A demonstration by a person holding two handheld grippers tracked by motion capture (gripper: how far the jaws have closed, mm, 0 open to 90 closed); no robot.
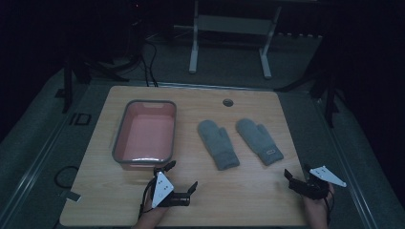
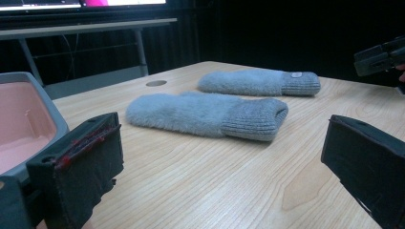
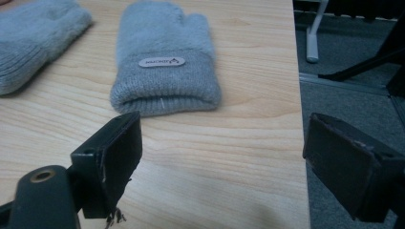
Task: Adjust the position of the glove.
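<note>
Two grey mittens lie side by side on the wooden table [image 1: 248, 195], cuffs toward me: the left mitten [image 1: 218, 143] and the right mitten [image 1: 259, 140], which has a small label on its cuff. My left gripper [image 1: 181, 175] rests near the front edge, just right of the basin's near corner, open with nothing between its jaws. In the left gripper view the left mitten [image 2: 205, 114] lies ahead of the left gripper [image 2: 222, 162], with the right mitten [image 2: 260, 82] behind it. My right gripper [image 1: 297, 171] is open at the front right. In its view the right gripper [image 3: 222, 162] faces the labelled mitten [image 3: 165, 62].
A pink basin with a grey rim [image 1: 150, 101] stands on the left half of the table, nothing in it; its rim [image 2: 47, 102] sits close to the left jaw. A round cable hole [image 1: 228, 102] is near the back edge. The table's right edge [image 3: 296, 119] drops to grey floor.
</note>
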